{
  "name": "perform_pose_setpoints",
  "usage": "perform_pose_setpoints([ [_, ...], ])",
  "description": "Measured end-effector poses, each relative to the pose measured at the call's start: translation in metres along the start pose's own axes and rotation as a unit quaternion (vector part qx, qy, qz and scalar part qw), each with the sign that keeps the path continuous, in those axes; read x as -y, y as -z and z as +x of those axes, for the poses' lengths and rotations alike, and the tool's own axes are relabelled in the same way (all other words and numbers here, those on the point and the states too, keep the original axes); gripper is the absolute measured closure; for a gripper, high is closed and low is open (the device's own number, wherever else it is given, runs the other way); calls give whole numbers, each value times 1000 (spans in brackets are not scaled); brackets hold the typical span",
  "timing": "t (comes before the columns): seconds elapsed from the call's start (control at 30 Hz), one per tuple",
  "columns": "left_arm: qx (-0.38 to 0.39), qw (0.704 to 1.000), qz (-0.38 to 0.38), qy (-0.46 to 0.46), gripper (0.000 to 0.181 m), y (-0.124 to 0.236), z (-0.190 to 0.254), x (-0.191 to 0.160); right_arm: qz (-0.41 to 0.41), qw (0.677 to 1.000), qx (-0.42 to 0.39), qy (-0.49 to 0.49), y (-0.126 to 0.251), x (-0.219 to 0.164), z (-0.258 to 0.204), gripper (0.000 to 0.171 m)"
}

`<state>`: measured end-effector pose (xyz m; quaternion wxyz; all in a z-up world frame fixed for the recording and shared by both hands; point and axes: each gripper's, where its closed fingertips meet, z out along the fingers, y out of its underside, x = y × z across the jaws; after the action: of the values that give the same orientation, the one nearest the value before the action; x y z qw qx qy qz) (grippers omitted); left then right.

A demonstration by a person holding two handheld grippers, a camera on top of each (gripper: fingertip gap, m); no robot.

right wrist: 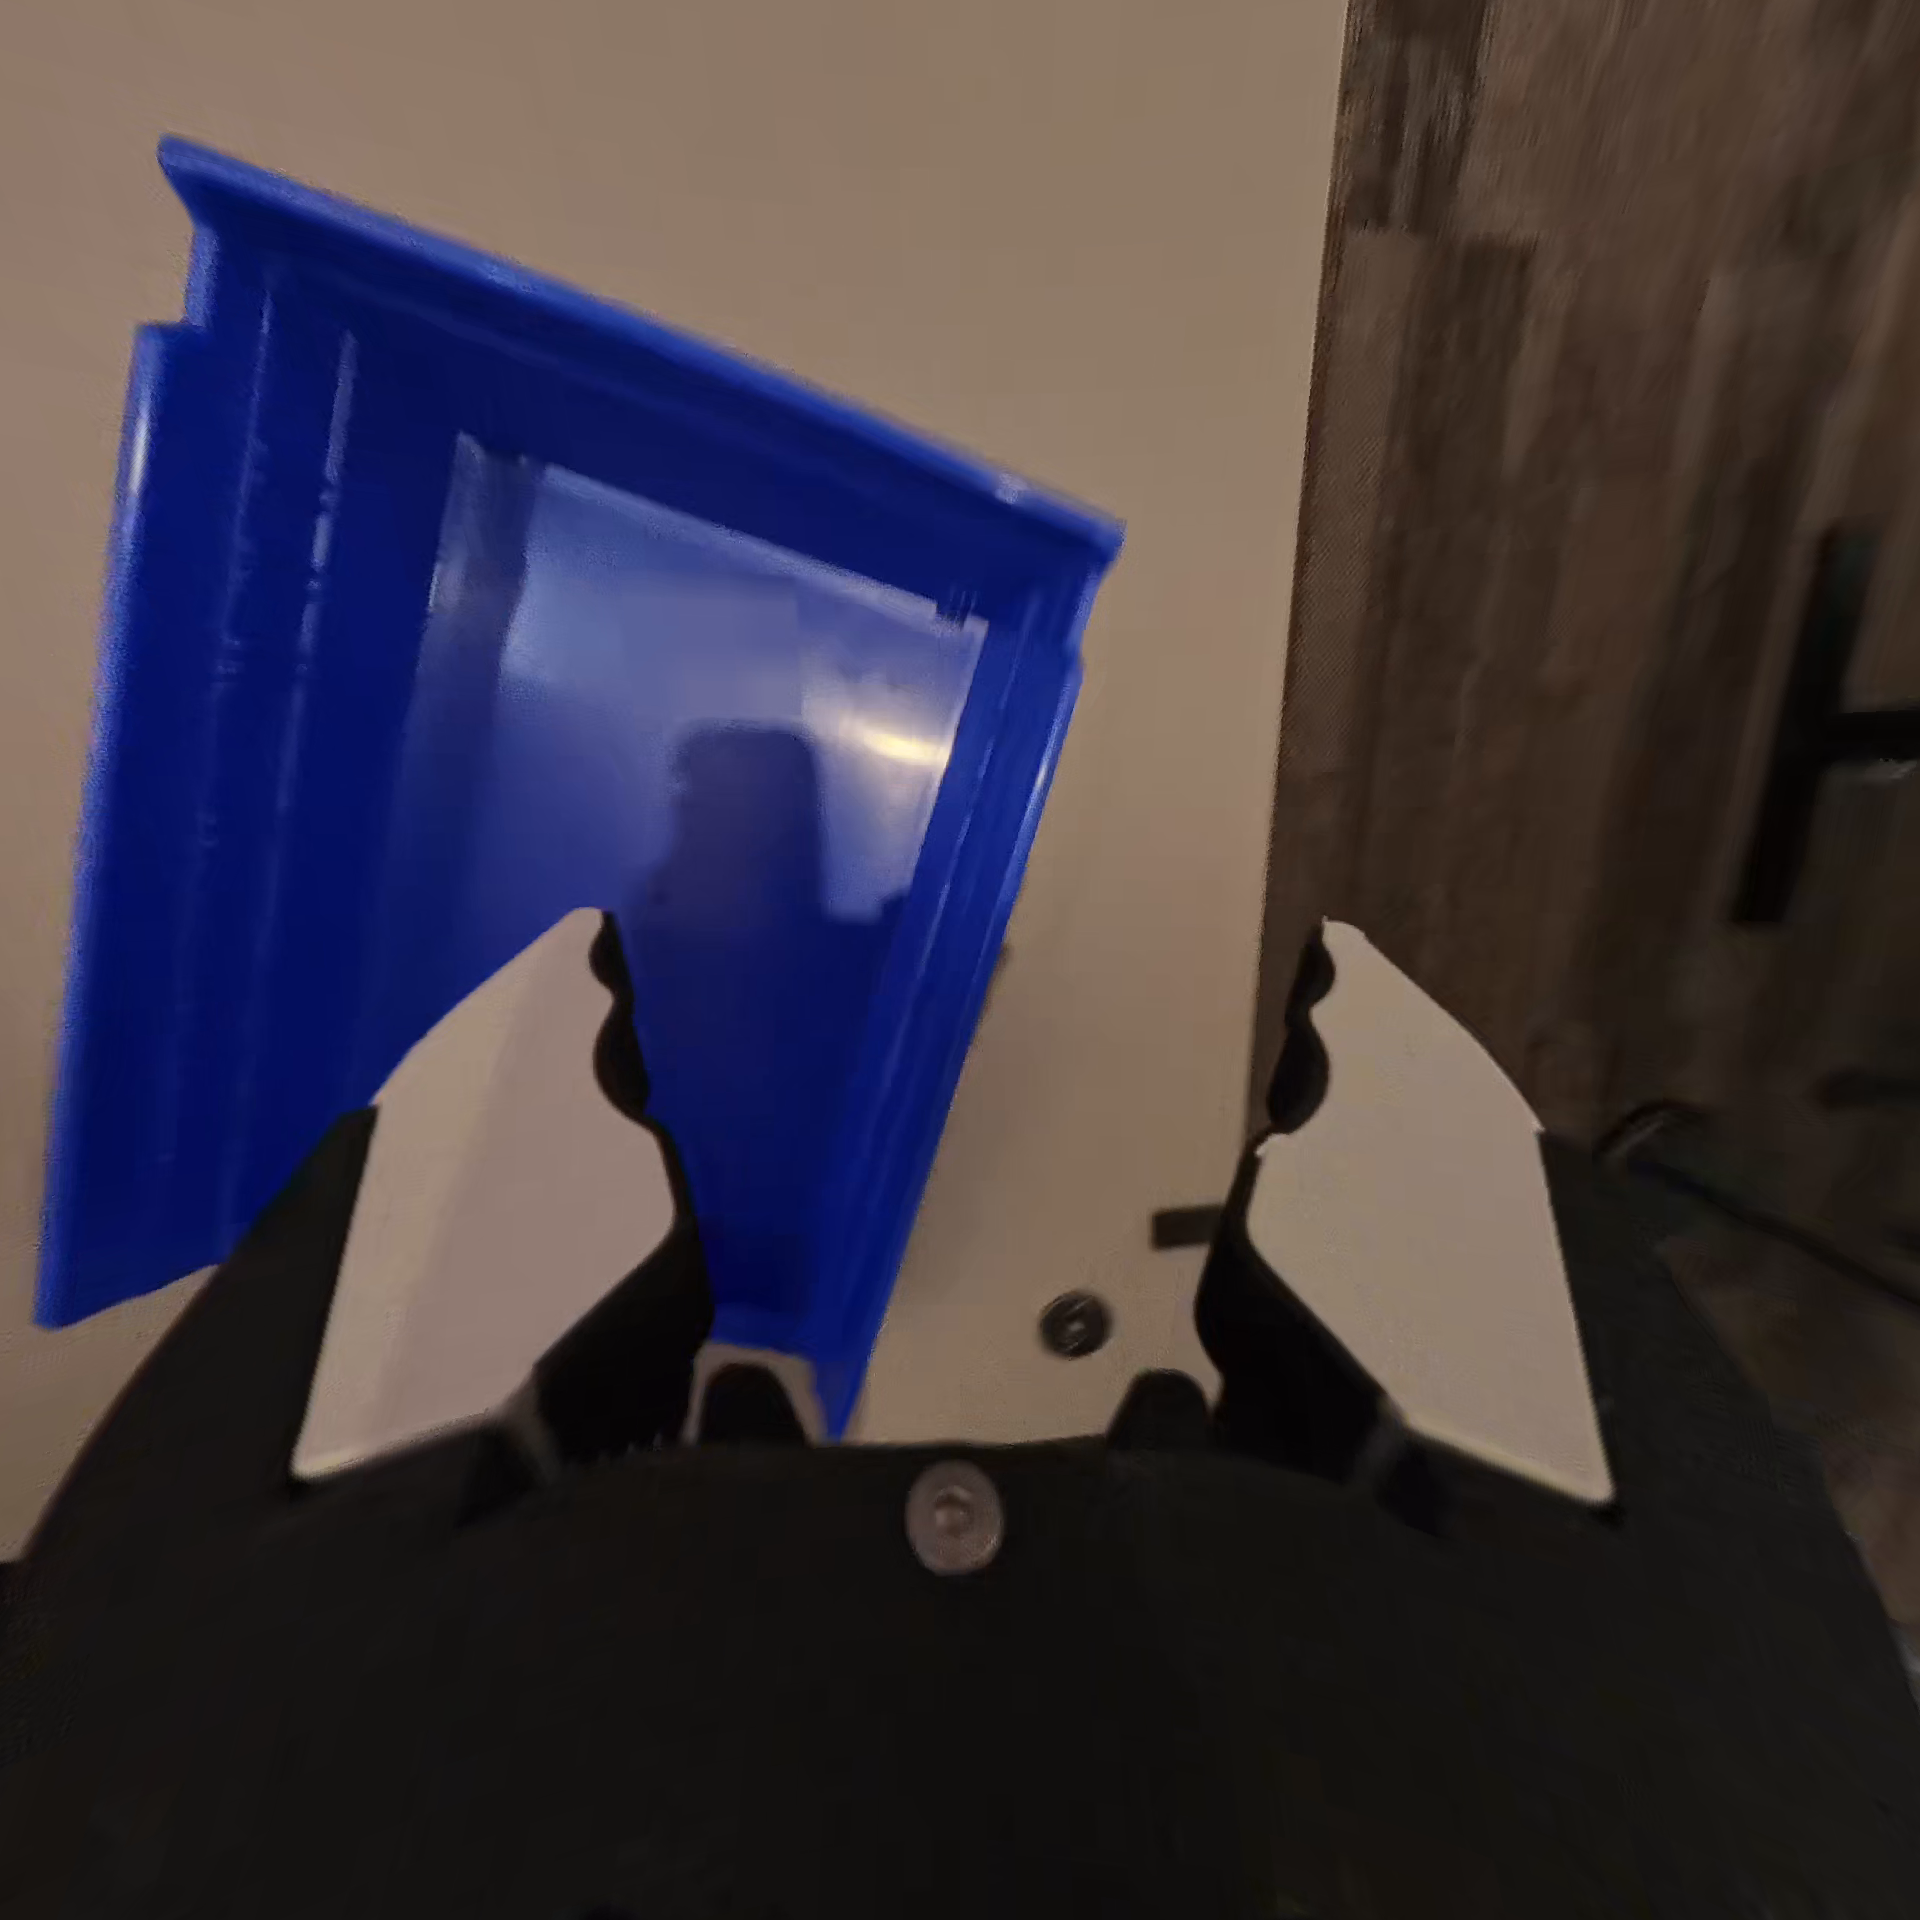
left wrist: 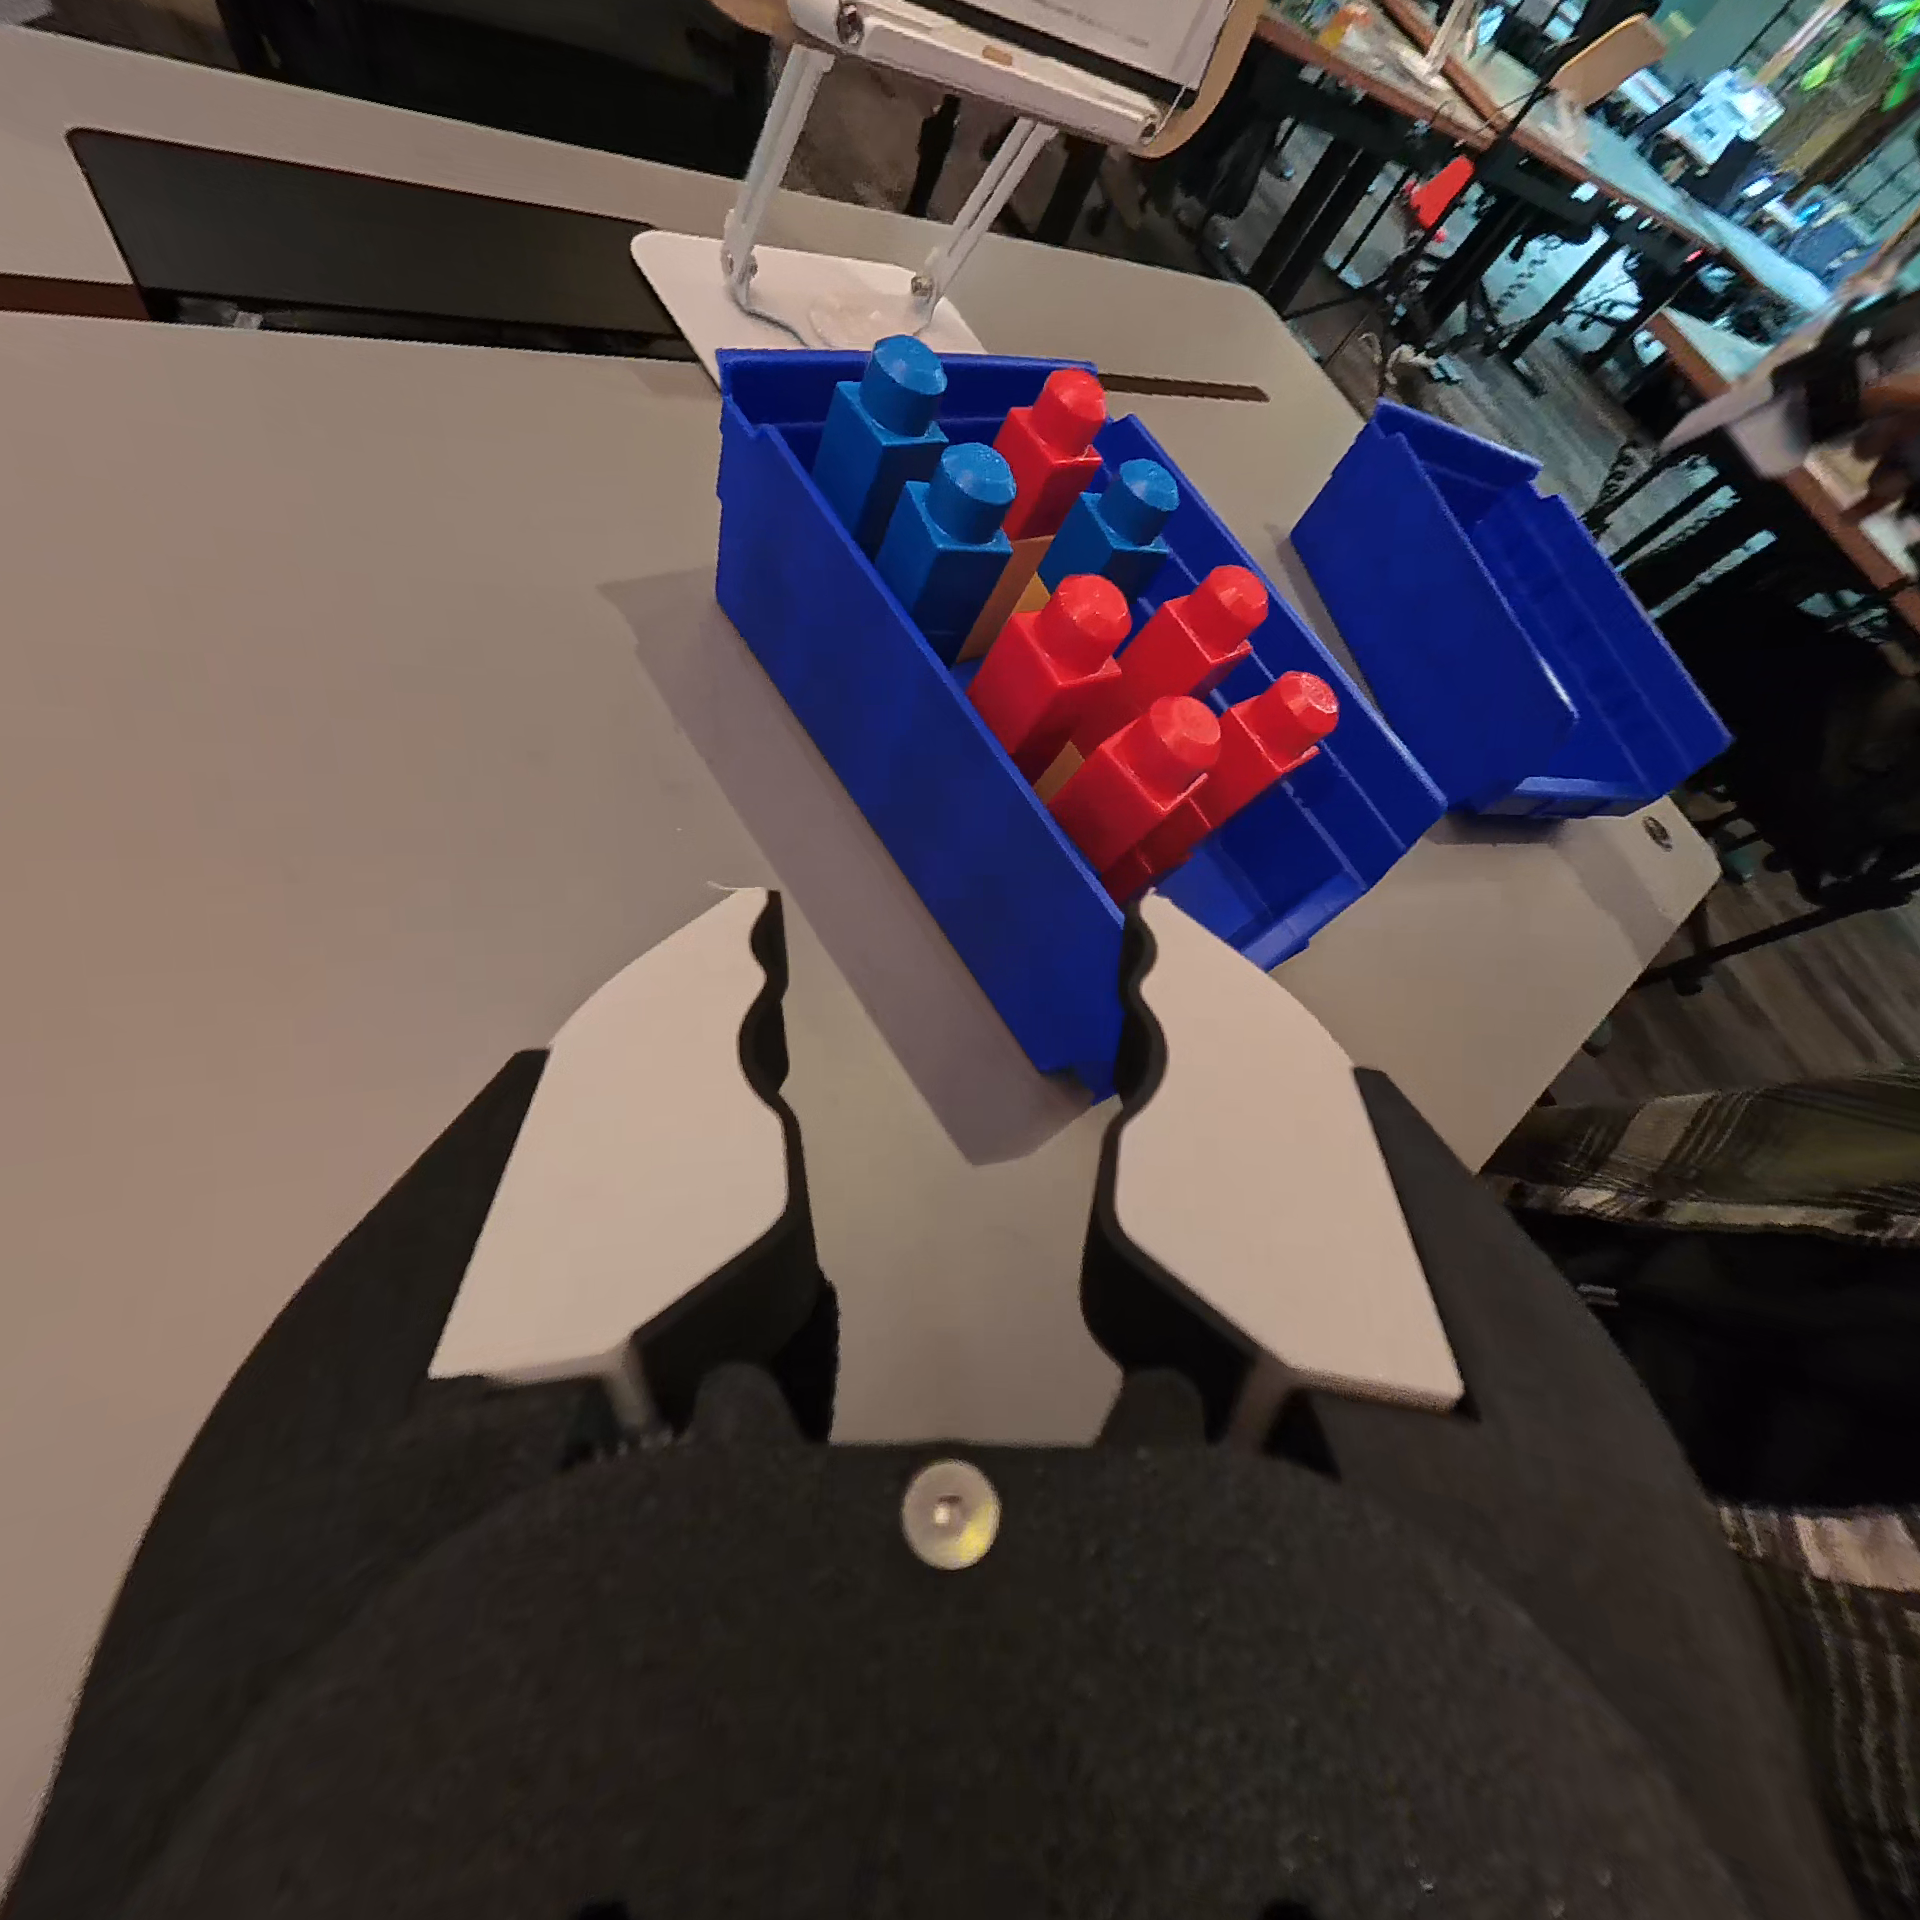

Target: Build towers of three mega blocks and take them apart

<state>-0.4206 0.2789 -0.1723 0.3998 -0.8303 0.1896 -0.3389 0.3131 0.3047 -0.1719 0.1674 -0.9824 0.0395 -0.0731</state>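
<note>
A blue bin (left wrist: 883, 717) on the grey table holds several upright block towers, some topped blue (left wrist: 904, 416) and some topped red (left wrist: 1070, 665), with orange blocks lower down. My left gripper (left wrist: 951, 925) is open and empty, its fingertips just short of the bin's near corner. A second blue bin (left wrist: 1455, 644) stands empty to the right; in the right wrist view it (right wrist: 260, 831) fills the left half. My right gripper (right wrist: 961, 935) is open wide and empty, hovering over that bin's near right wall.
A white stand (left wrist: 821, 281) with a device on thin legs stands behind the full bin. The table edge (right wrist: 1288, 727) runs close to the right of the empty bin, with wood floor (right wrist: 1610, 520) beyond. Other tables and clutter lie at far right (left wrist: 1662, 208). The grippers' ends are close to 75 cm from one another.
</note>
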Motion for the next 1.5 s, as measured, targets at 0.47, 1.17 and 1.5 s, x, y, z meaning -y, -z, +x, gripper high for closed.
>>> perform_pose_setpoints([
  [0.47, -53, 998, 11, -10, 121, 17, 1, -21, -113, 982, 81, -131, -73, -127, -20, 132],
  [1.17, -27, 1000, -5, 7, 123, 5, 1, -28, -154, 977, 105, -100, -98, -98, 44, 166],
  [1.5, -27, 999, -18, 4, 123, -12, 10, -21, -150, 978, 103, -102, -102, -98, 74, 166],
])
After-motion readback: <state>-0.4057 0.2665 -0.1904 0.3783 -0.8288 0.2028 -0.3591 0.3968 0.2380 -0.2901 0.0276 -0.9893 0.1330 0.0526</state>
